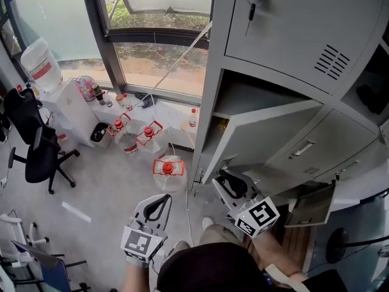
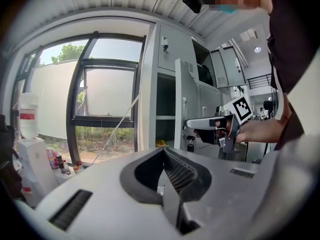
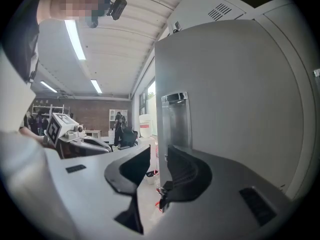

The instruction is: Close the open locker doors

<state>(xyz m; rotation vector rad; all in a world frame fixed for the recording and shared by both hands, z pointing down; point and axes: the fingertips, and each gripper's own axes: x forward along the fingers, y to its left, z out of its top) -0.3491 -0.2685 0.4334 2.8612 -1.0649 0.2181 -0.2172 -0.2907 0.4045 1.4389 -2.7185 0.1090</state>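
A grey bank of lockers (image 1: 292,23) fills the right of the head view. One middle door (image 1: 261,135) stands swung out towards me, its compartment (image 1: 243,96) exposed. My right gripper (image 1: 220,176) sits at that door's lower outer corner. In the right gripper view the door (image 3: 225,94) looms to the right and its edge runs down just past the jaws. The right gripper (image 3: 159,159) is open a little, with a gap showing beside the edge. My left gripper (image 1: 165,197) hangs lower left, away from the lockers. It (image 2: 162,156) is shut and holds nothing.
Lower right, another small door (image 1: 311,204) hangs open. Water jugs with red caps (image 1: 167,168) stand on the floor left of the lockers, under the window (image 1: 158,47). A black office chair (image 1: 36,154) and a water dispenser (image 1: 45,72) are further left.
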